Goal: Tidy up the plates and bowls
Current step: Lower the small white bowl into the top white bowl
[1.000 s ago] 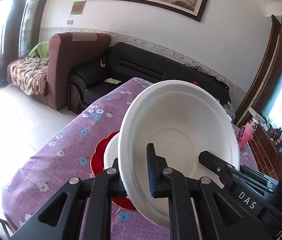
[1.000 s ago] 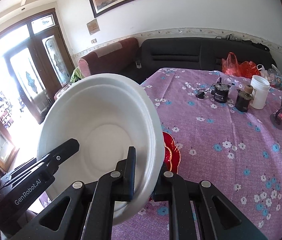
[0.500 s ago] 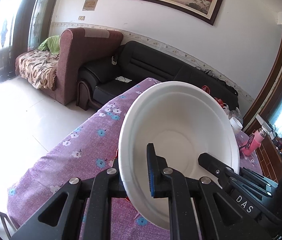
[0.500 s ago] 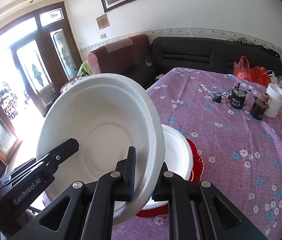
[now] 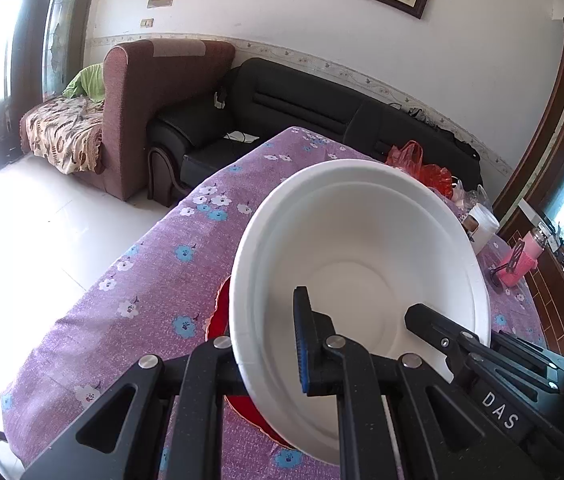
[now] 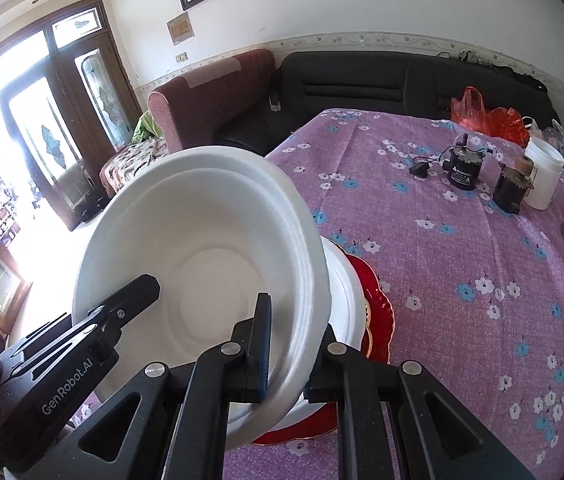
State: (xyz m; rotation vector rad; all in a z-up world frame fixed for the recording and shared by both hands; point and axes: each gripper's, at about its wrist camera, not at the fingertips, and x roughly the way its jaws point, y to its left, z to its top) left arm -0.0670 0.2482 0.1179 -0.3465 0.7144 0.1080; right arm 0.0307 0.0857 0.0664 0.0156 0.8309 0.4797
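You are working in a bright room lit by daylight. In your left wrist view, strong sun pours in from the left and turns the floor [image 5: 21,232] into a plain white patch. In your right wrist view, the glass doors [image 6: 21,128] glow so hard that you can hardly see outside. The white bowl [image 6: 201,276] is so bright that its inside looks flat, with only a soft grey shade near the bottom. Both pictures bulge like a fish's eye: the wall trim [image 5: 322,64] bends in a curve, and the corners go black. Close parts look a little soft. The purple tablecloth [image 6: 462,264] looks sharp and evenly lit.
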